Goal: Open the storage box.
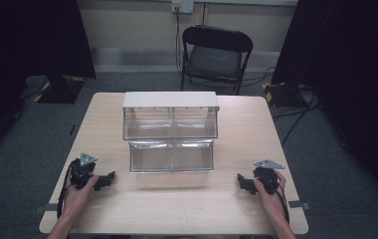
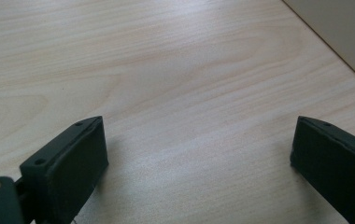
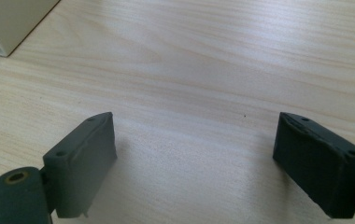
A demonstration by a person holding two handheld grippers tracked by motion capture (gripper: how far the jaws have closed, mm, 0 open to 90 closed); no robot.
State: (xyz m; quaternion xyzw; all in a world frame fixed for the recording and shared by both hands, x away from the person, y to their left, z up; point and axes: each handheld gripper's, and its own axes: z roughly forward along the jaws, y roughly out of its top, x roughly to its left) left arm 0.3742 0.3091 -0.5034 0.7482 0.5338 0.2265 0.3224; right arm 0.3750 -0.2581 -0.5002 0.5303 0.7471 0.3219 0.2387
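A clear two-tier bin unit (image 1: 170, 130) with a white top stands in the middle of the wooden table (image 1: 177, 209); both tiers look empty. My left gripper (image 1: 108, 179) rests on the table near the front left, held by a hand, jaws pointing right toward the bins. My right gripper (image 1: 242, 182) rests near the front right, jaws pointing left. In the left gripper view the left gripper (image 2: 199, 154) stands open over bare wood. The right gripper (image 3: 194, 154) is likewise open with nothing between its jaws. A corner of the bin unit (image 2: 344, 37) shows at the upper right, and another corner of the bin unit (image 3: 7, 23) at the upper left.
A black folding chair (image 1: 216, 54) stands behind the table. Cables run across the grey floor at the right. Dark curtains hang on both sides. Bare tabletop lies between the grippers and in front of the bins.
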